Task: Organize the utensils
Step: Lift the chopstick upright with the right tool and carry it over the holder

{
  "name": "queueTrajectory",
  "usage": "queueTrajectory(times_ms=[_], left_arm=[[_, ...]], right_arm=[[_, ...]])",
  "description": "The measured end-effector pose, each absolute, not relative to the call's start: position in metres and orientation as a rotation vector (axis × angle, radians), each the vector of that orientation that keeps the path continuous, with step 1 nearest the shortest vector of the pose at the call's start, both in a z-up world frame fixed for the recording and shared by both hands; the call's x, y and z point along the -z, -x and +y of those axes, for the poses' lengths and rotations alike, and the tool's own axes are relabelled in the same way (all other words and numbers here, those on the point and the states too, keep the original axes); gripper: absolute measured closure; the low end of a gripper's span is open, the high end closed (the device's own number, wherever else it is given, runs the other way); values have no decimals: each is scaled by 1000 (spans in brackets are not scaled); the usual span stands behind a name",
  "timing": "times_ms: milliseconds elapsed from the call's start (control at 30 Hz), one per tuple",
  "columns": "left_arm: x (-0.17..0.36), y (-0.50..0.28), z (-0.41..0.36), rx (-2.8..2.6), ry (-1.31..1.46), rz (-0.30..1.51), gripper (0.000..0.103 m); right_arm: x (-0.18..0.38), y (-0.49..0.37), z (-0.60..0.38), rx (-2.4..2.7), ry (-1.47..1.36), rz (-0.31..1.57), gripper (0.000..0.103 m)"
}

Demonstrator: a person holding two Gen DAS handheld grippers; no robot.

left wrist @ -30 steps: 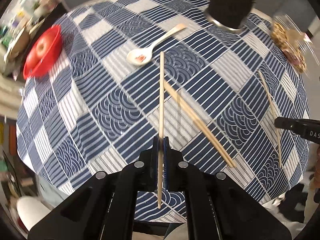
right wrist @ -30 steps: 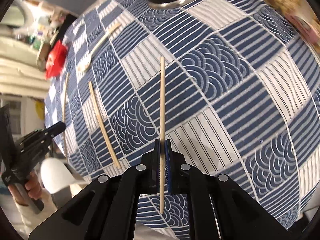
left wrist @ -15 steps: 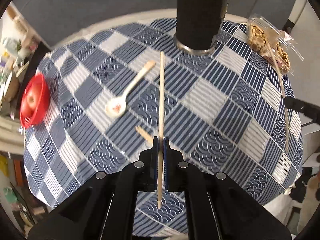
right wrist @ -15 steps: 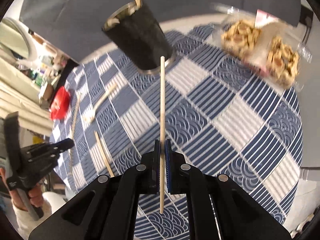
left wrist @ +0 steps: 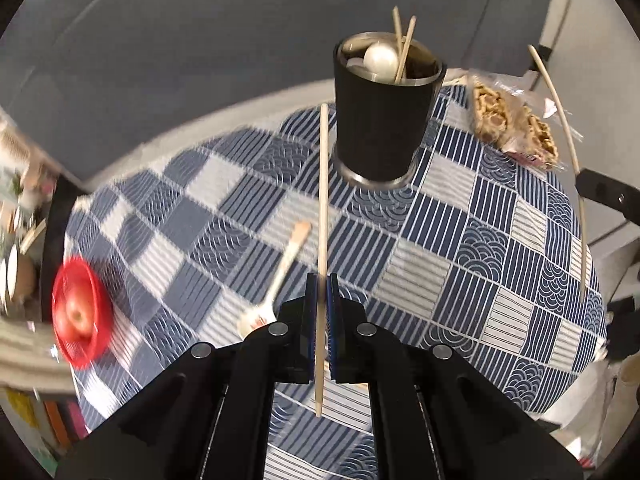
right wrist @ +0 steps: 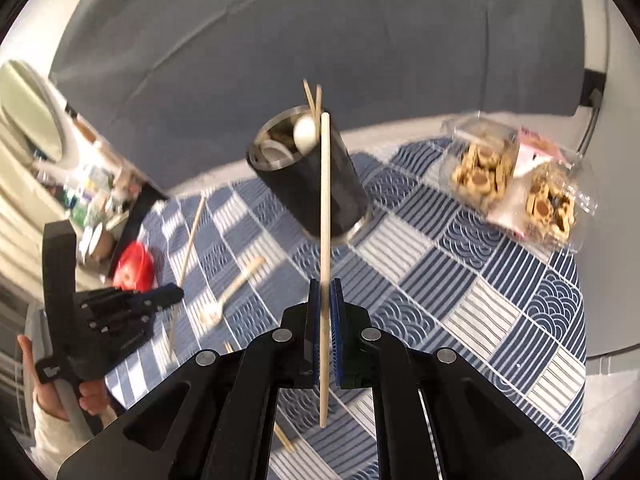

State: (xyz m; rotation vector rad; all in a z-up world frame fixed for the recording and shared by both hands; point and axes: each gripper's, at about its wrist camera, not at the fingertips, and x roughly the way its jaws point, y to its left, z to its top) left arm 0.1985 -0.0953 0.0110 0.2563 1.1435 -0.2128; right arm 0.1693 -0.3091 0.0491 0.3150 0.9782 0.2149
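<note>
The black utensil cup (left wrist: pixel 383 120) at the far side of the table already holds two chopsticks (left wrist: pixel 402 46) and a white spoon (left wrist: pixel 380 60). The left gripper (left wrist: pixel 320 312) is clamped tight on one chopstick (left wrist: pixel 323 208), the right gripper (right wrist: pixel 325 316) on another (right wrist: pixel 325 208), both lifted clear of the checked tablecloth (left wrist: pixel 460 248). Left to do, I'd judge: drop these two in, then the ceramic spoon (left wrist: pixel 276 280) lying on the cloth and a chopstick (right wrist: pixel 285 438) near the front edge. The cup's mouth has room; the cookie packs (right wrist: pixel 516 180) sit well right, the red apple bowl (left wrist: pixel 78 316) by the left edge.
</note>
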Motion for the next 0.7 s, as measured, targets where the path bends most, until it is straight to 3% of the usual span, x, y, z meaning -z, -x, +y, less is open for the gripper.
queueTrajectory(times_ms=[700], left_arm=[[-53,-261,-91,570,-325,880,98]], right_arm=[[-108,-171,-246,-71,-408,630,98]])
